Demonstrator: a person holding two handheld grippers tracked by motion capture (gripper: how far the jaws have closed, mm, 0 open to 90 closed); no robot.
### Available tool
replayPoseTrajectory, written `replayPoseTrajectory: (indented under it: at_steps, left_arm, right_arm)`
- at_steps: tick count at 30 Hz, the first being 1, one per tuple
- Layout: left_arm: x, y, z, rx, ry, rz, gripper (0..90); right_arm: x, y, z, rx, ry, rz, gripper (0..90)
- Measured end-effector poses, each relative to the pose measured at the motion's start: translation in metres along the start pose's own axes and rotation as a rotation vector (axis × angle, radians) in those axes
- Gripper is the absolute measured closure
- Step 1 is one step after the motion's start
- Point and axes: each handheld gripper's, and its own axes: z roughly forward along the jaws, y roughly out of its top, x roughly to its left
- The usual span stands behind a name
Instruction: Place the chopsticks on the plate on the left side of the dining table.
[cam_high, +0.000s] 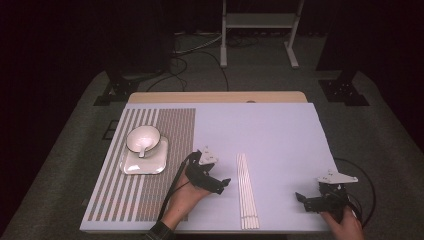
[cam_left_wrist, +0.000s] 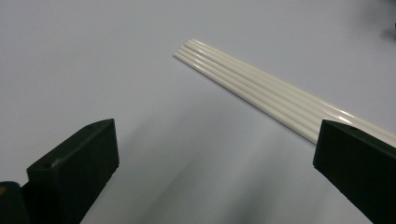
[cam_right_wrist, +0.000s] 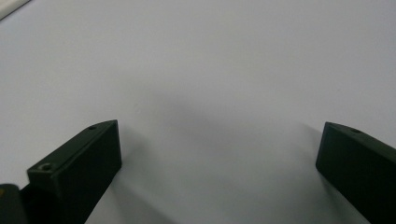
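Several long white sticks (cam_high: 247, 192) lie side by side in a neat row on the pale table (cam_high: 280, 135), running from the front edge toward the middle. My left gripper (cam_high: 224, 186) hovers just left of them, open, its jaws pointing right at the row. In the left gripper view the sticks (cam_left_wrist: 261, 86) stretch away ahead and to the right, and the left gripper (cam_left_wrist: 217, 130) has nothing between its wide jaws. My right gripper (cam_high: 301, 201) sits open near the front right, pointing left over bare table (cam_right_wrist: 219, 70). The right gripper (cam_right_wrist: 219, 126) holds nothing.
A striped placemat (cam_high: 130, 200) covers the table's left part. On it stands a white square plate (cam_high: 131, 169) carrying a white bowl (cam_high: 142, 137) with a spoon (cam_high: 143, 149). Beyond the table, cables and a white stand (cam_high: 260, 30) sit on the dark floor.
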Motion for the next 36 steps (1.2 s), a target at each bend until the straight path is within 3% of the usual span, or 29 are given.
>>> replayPoseTrajectory:
  at_steps: [25, 36]
  left_arm:
    - [0.007, 0.021, 0.037, 0.006, 0.001, -0.004, 0.0]
    - [0.006, 0.023, 0.059, 0.046, 0.004, 0.011, 0.0]
  right_arm:
    - [0.0, 0.0, 0.0, 0.0, 0.001, 0.002, 0.0]
    - [0.0, 0.0, 0.0, -0.001, 0.0, 0.0, 0.0]
